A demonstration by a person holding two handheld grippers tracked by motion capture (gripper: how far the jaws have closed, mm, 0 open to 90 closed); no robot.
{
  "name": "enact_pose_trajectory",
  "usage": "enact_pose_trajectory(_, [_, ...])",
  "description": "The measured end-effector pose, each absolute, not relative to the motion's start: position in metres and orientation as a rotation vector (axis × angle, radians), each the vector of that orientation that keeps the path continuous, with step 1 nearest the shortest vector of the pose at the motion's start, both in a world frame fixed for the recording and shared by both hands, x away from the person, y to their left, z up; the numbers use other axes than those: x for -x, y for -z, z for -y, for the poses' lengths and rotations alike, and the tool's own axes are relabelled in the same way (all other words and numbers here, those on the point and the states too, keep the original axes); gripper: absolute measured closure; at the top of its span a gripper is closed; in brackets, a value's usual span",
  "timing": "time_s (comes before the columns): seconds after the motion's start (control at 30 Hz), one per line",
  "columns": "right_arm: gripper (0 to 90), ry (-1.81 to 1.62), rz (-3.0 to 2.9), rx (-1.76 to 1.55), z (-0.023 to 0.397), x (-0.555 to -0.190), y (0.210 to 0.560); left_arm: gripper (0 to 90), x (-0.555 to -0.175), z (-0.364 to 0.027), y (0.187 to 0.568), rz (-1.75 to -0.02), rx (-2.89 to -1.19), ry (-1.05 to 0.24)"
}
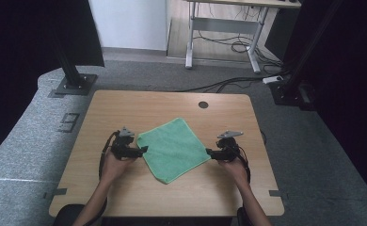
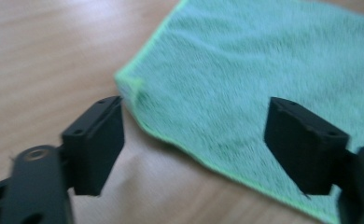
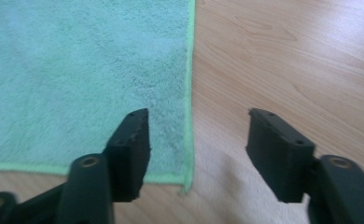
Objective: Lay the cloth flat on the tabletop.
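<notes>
grey carpet surrounds a light wooden table (image 1: 125, 197) that takes up the middle of the high view, with a small dark round hole (image 1: 203, 104) near its far edge and a white desk frame (image 1: 224, 28) at the top of the frame. a green cloth (image 1: 173, 149) lies flat in the centre of the table, turned like a diamond so its corners point left, right, up and down in the picture. the left gripper (image 1: 143, 149) sits at the cloth's left corner, held by the person's left hand (image 1: 113, 165) coming in from the bottom. in the left gripper view its jaws stand wide apart over the cloth (image 2: 245, 79), pressing on nothing, with the cloth's corner just beside the left-hand jaw and the hemmed edge running between them. the right gripper (image 1: 209, 152) sits at the cloth's right corner, held by the right hand (image 1: 233, 168). in the right gripper view its jaws are also apart and hold nothing; one jaw is over the cloth (image 3: 77, 70) near its corner, the other over bare wood
</notes>
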State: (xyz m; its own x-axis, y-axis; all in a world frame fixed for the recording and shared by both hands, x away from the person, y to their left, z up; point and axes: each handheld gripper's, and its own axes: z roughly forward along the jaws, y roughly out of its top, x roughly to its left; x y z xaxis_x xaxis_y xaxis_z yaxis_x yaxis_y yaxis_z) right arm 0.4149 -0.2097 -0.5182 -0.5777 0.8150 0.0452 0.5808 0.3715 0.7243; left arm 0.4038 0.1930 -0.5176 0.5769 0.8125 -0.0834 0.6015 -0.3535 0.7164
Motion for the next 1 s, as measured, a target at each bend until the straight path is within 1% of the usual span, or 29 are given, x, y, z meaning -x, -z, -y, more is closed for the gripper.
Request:
enact_pose_trajectory(0.03, [32.8,-1.024,-2.313,-1.229,0.208,-0.416,0.519,14.9,-0.400,-0.191,0.521,-1.126,-2.096,-0.383])
enact_pose_trajectory(0.23, [21.1,-0.985,-2.299,-1.243,0.204,-0.426,0.533,11.9,-0.391,-0.186,0.532,-1.142,-2.139,-0.398])
enact_pose_trajectory(0.43, [15.1,-0.887,-2.299,-1.255,0.207,-0.429,0.546,11.6,-0.390,-0.182,0.542,-1.164,-2.186,-0.415])
enact_pose_trajectory(0.67, [15.0,-0.875,-2.315,-1.235,0.207,-0.422,0.545,9.9,-0.397,-0.185,0.544,-1.194,-2.176,-0.442])
enact_pose_trajectory(1.0, [15.0,-0.899,-2.363,-1.192,0.202,-0.402,0.545,9.9,-0.424,-0.188,0.541,-1.224,-2.193,-0.477])
